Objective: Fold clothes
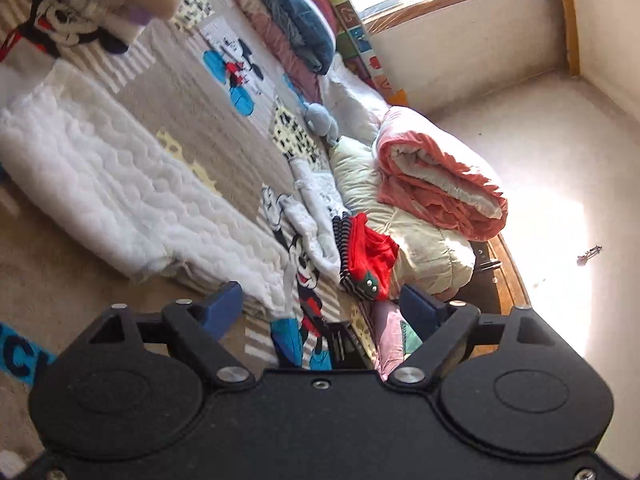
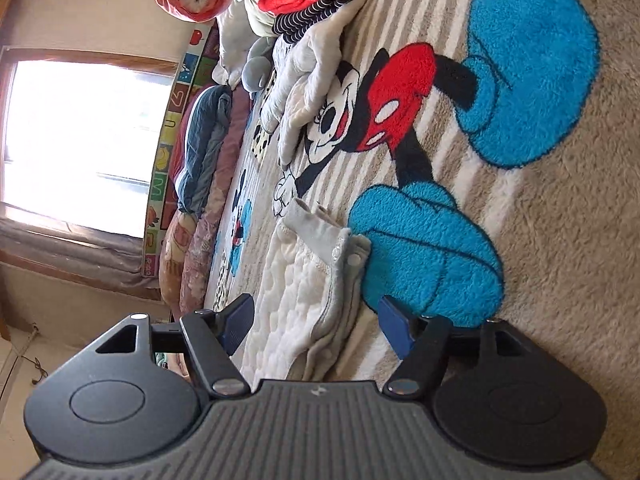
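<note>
A white quilted baby garment [image 1: 120, 200] lies flat on the Mickey Mouse rug [image 1: 208, 120]; in the right wrist view it [image 2: 296, 300] shows with grey snap-buttoned cuffs [image 2: 340, 248]. My left gripper [image 1: 320, 312] is open and empty, held above the rug past the garment's end. My right gripper [image 2: 316, 324] is open, its blue pads [image 2: 240, 320] on either side of the garment's edge, not closed on it. A crumpled light grey garment [image 2: 312, 80] lies further along the rug, also in the left wrist view [image 1: 316, 216].
A red and striped clothing pile [image 1: 366, 258] sits by a cream cushion [image 1: 420, 248] and a rolled pink blanket [image 1: 436, 176]. A blue quilt [image 1: 304, 20], a grey plush toy [image 1: 324, 122] and an alphabet mat [image 2: 172, 136] line the wall under a window [image 2: 80, 140].
</note>
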`<state>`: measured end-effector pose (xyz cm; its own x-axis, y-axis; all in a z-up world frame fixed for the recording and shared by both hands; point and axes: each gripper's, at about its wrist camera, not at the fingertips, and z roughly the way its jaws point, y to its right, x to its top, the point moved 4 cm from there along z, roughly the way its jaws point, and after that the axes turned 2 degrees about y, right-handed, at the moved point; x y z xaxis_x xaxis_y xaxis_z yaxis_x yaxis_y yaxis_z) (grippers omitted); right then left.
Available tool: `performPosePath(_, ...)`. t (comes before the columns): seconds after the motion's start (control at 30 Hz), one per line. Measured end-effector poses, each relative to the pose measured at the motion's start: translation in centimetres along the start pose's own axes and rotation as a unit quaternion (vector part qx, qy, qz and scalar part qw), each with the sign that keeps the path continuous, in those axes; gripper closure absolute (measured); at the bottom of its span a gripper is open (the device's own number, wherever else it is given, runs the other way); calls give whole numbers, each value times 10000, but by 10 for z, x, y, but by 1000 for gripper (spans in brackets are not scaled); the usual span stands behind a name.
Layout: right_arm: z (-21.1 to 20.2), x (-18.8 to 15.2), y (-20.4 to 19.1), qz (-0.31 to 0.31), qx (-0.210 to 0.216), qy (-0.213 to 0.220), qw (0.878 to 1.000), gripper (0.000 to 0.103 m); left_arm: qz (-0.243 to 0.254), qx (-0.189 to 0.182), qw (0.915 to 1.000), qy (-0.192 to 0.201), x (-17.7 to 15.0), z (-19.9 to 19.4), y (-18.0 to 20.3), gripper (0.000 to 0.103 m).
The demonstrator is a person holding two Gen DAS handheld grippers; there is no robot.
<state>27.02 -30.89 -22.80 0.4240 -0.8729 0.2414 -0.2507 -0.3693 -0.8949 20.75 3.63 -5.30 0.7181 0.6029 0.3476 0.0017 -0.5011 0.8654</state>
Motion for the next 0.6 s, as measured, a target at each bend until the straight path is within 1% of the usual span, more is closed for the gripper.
performPosePath(0.07, 9, 1, -2, 35, -17, -38, 10000, 36, -55, 88, 9998, -149, -16, 17, -25, 17)
performPosePath(0.17, 21, 3, -6, 87, -43, -96, 9999, 36, -190, 83, 9995, -233, -28, 36, -61, 17)
performPosePath(0.23, 35, 2, -4, -116, -32, -128, 9998, 36, -185, 218, 9994, -201, -36, 40, -82, 17)
performPosePath(0.3, 41, 1, -6, -272, -59, -149, 9995, 37, 116, 357, 9992, -156, -38, 42, -89, 17)
performPosePath(0.37, 48, 0, -10, -406, -61, -146, 9991, 37, 449, 483, 9978, -100, -34, 42, -88, 17)
performPosePath(0.43, 55, 0, -13, -539, -63, -144, 9984, 37, 814, 378, 9960, -7, -29, 42, -79, 17)
performPosePath(0.47, 55, -1, -13, -520, -71, -99, 9986, 39, 936, 320, 9951, 28, -29, 41, -77, 17)
performPosePath(0.5, 53, -1, -12, -469, -82, -37, 9989, 46, 997, 283, 9946, 25, -30, 43, -76, 17)
performPosePath(0.53, 52, -2, -12, -418, -93, 24, 9991, 49, 1034, 255, 9943, 5, -31, 45, -76, 17)
performPosePath(0.57, 45, -3, -5, -269, 4, 117, 9996, 51, 1012, 252, 9945, -55, -33, 48, -78, 17)
performPosePath(0.6, 35, -4, 3, -83, 140, 221, 9996, 58, 996, 250, 9947, -108, -35, 51, -79, 17)
